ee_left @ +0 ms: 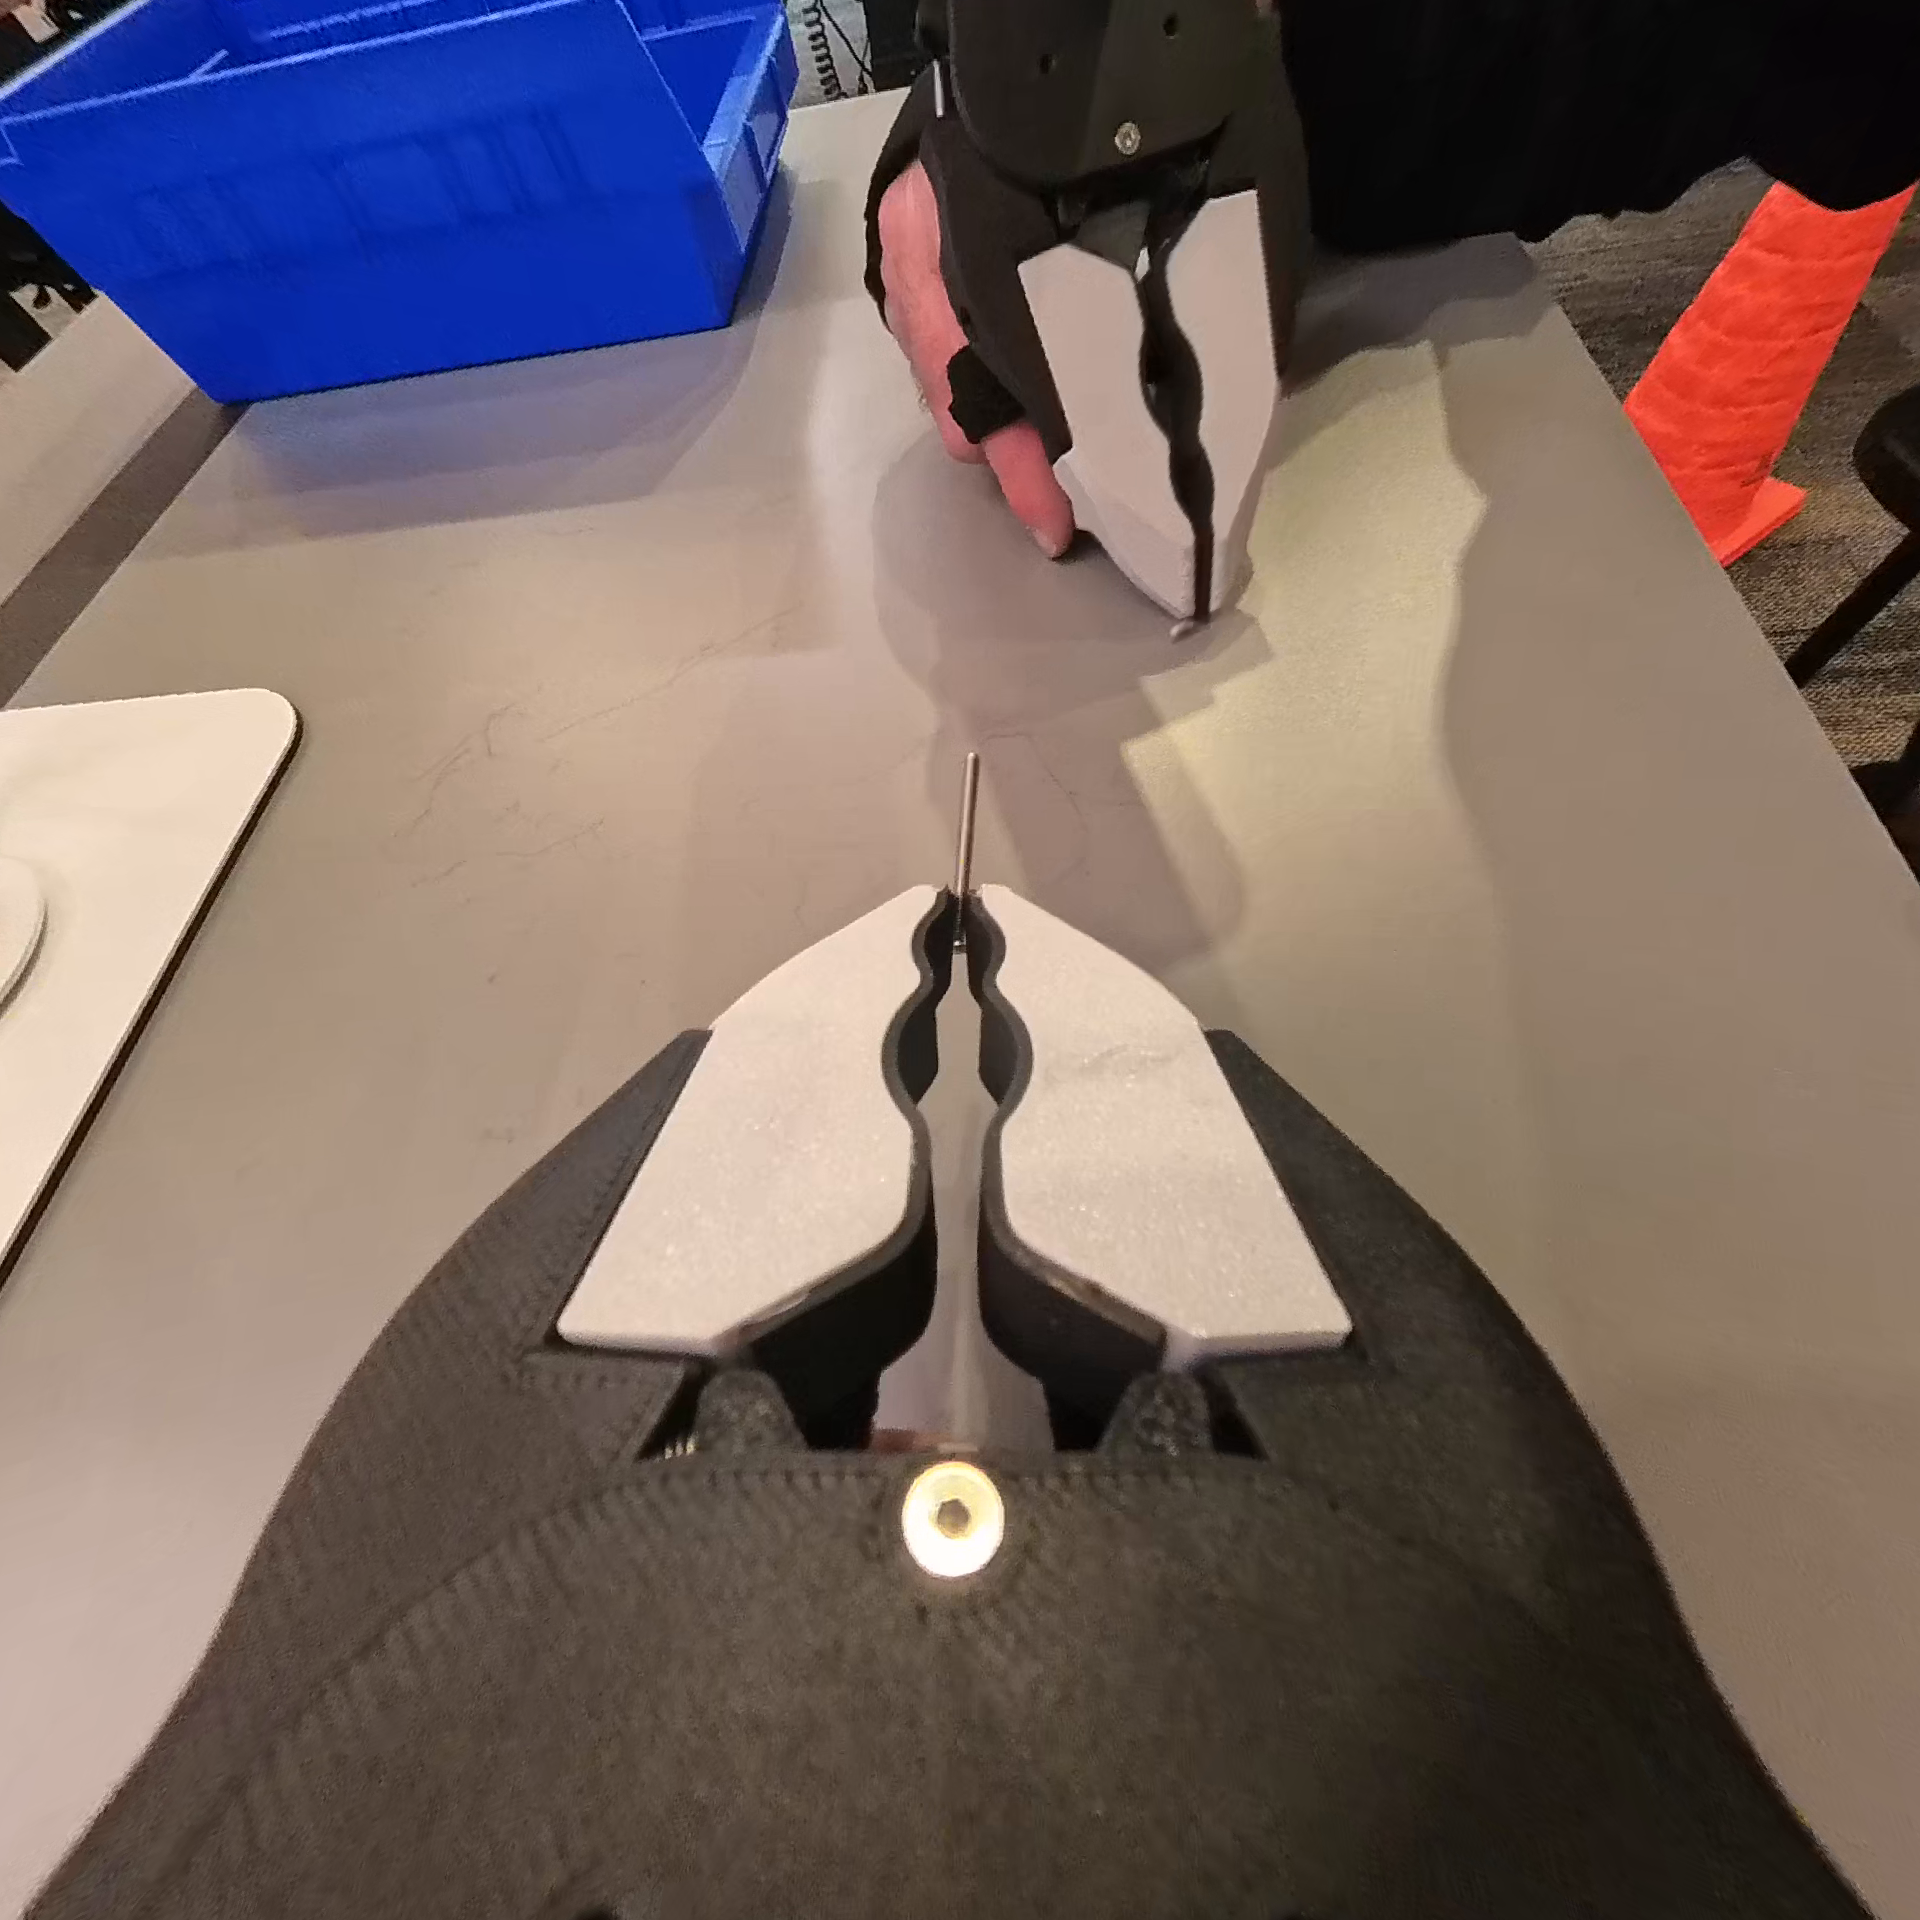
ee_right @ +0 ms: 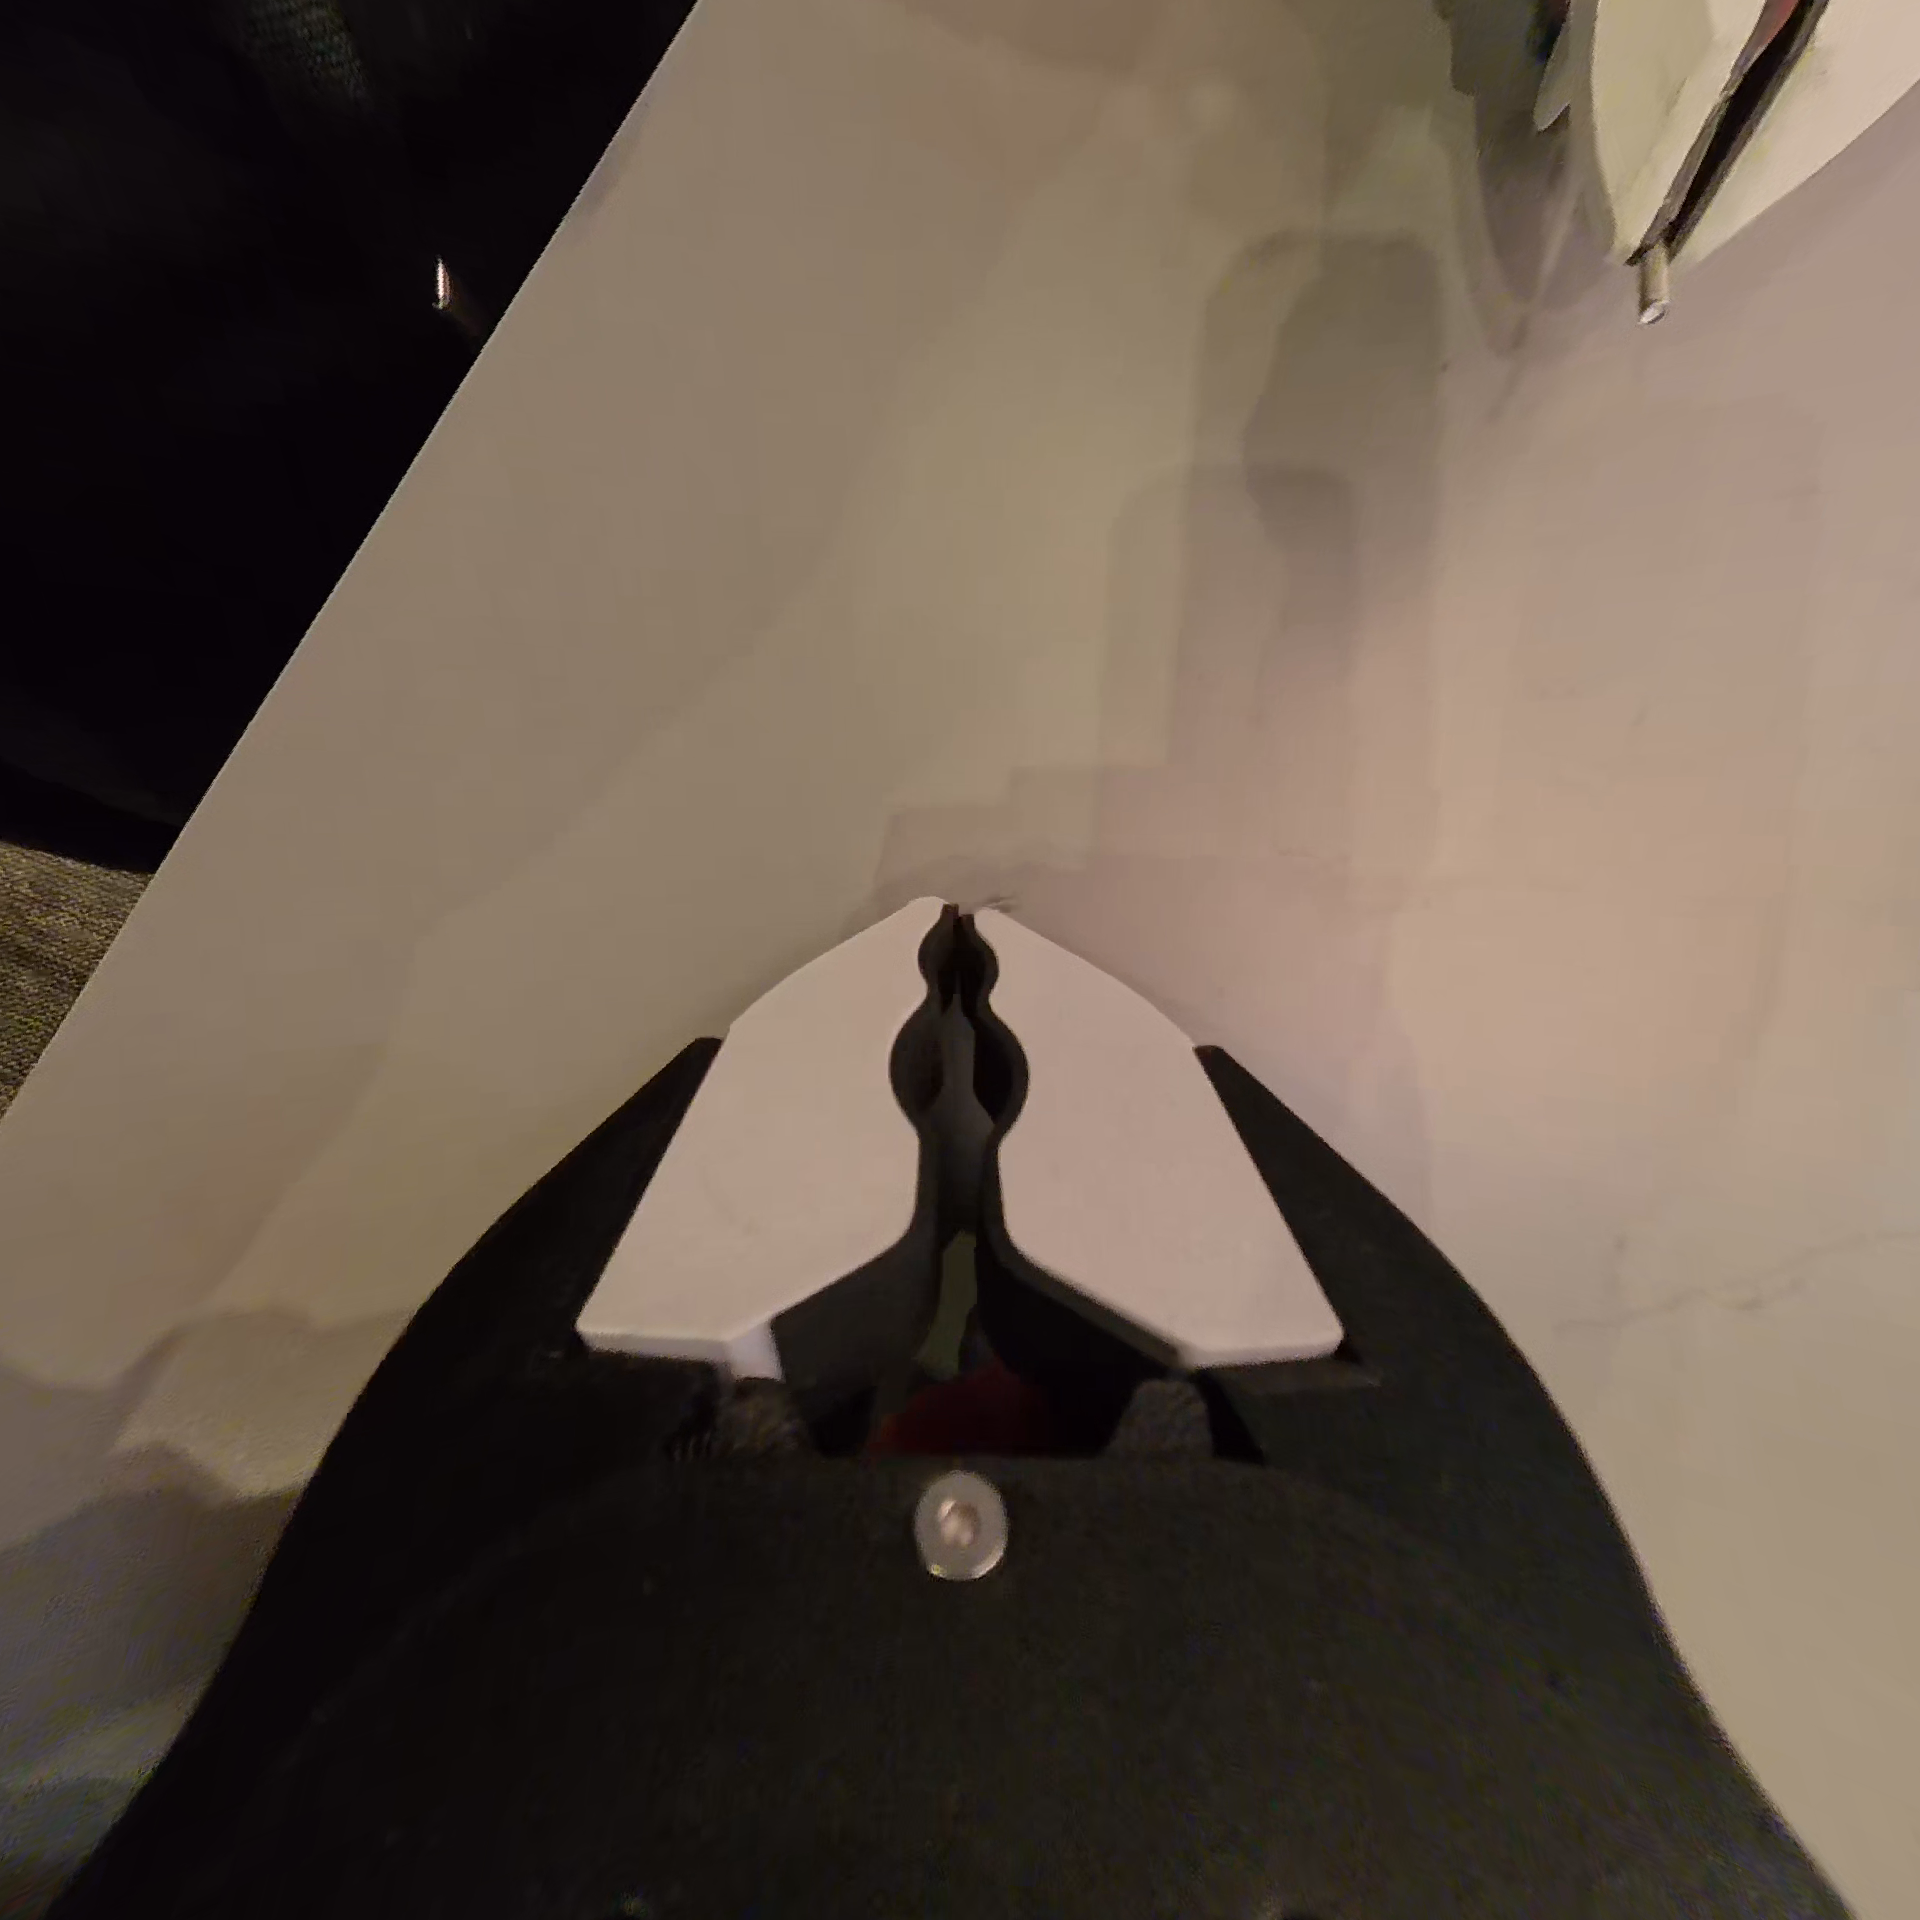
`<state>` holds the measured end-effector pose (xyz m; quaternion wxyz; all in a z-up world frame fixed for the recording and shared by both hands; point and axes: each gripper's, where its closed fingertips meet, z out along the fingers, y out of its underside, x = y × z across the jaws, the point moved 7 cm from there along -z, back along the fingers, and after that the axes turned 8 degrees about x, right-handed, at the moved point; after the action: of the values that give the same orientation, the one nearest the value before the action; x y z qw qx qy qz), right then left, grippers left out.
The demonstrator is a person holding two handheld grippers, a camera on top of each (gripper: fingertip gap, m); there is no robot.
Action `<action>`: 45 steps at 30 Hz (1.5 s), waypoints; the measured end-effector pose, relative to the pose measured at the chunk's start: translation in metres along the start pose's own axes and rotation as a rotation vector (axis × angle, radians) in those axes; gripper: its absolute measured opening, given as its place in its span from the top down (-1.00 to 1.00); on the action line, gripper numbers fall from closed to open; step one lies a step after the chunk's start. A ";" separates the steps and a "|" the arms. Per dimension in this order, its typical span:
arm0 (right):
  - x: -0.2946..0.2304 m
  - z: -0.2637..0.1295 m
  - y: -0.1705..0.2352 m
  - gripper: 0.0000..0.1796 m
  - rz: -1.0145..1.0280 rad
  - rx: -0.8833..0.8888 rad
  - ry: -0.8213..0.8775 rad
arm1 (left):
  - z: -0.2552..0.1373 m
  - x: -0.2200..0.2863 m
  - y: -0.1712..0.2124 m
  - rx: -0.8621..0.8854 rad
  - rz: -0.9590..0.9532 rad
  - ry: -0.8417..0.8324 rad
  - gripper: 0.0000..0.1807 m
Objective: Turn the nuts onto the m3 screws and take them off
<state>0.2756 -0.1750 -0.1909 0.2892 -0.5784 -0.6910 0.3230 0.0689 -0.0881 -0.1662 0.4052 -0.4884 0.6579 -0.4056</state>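
Observation:
My left gripper (ee_left: 961,891) is shut on the head end of a thin metal screw (ee_left: 968,821). The shaft sticks straight out past the fingertips, above the grey table (ee_left: 520,644). The screw also shows in the right wrist view (ee_right: 1650,286), poking out of the left gripper's fingers (ee_right: 1662,135) at the top right. My right gripper (ee_right: 961,914) is shut, its tips down on the table. In the left wrist view it (ee_left: 1205,608) stands farther back, and a tiny grey piece (ee_left: 1182,630) lies on the table just beside its tips, not between the pads.
A blue bin (ee_left: 395,187) stands at the back left. A white board (ee_left: 125,852) lies at the left edge. An orange cone (ee_left: 1756,343) stands on the floor beyond the table's right edge. A person's hand (ee_left: 935,343) holds the right gripper. Some 15 centimetres of space lies between my two pairs of fingers.

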 end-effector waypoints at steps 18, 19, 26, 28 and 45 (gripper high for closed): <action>0.075 0.010 -0.021 0.85 0.085 0.149 0.378 | -0.018 -0.012 0.005 0.004 -0.060 -0.051 0.98; 0.081 0.011 -0.022 0.85 0.091 0.159 0.372 | -0.019 -0.012 0.006 0.005 -0.063 -0.052 0.98; 0.112 0.029 -0.024 0.81 0.096 0.043 0.315 | -0.023 -0.015 0.009 -0.001 -0.058 -0.057 0.98; 0.117 0.031 -0.023 0.84 0.102 0.024 0.299 | -0.024 -0.016 0.009 0.001 -0.060 -0.055 0.98; 0.122 0.035 -0.021 0.95 0.147 -0.026 0.238 | -0.026 -0.016 0.009 0.018 -0.073 -0.040 0.98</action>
<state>0.2158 -0.0611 -0.1931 0.3369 -0.6655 -0.6117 0.2635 0.0451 -0.0675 -0.1637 0.4078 -0.5163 0.6277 -0.4162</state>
